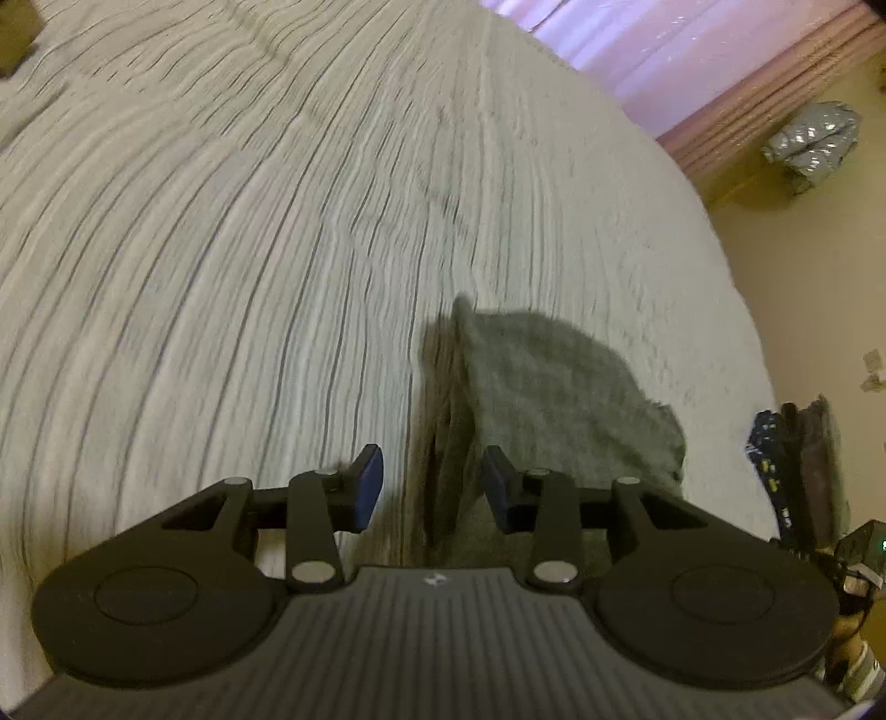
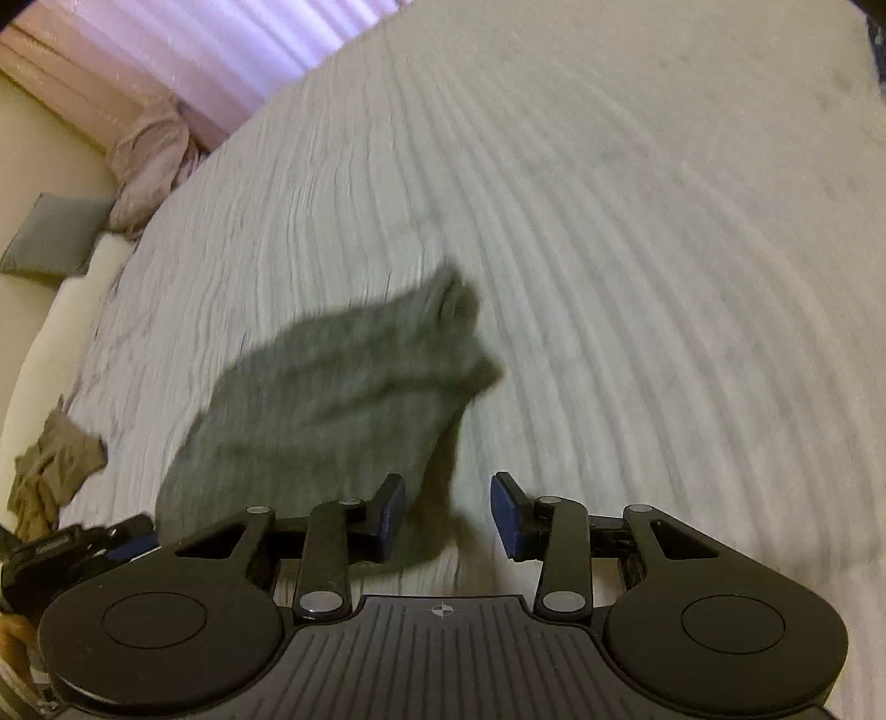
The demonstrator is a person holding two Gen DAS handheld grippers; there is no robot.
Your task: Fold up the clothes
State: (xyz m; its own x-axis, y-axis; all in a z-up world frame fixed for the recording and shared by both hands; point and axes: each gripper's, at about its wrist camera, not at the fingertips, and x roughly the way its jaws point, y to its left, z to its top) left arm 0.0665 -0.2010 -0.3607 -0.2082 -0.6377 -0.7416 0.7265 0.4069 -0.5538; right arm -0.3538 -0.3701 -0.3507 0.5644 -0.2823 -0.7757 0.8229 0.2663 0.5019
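A small grey garment (image 1: 554, 387) shows blurred over the pale striped bed cover (image 1: 221, 249). My left gripper (image 1: 432, 487) hovers at its near left edge. Its blue pads stand apart; the garment's edge and its dark shadow show in the gap, and no pad presses on them. In the right wrist view the same grey garment (image 2: 332, 399) is left of centre. My right gripper (image 2: 448, 518) is at its near right corner. The left pad overlaps the cloth, and the gap shows only bed cover (image 2: 637, 249) and shadow. Whether the garment lies flat I cannot tell.
Pink curtains (image 1: 664, 50) hang past the bed's far edge. A silver bag (image 1: 814, 138) sits on the floor. Dark patterned clothes (image 1: 797, 471) lie at the bed's right edge. An olive garment (image 2: 55, 476), a grey cushion (image 2: 50, 243) and a pink bundle (image 2: 149, 160) line the other side.
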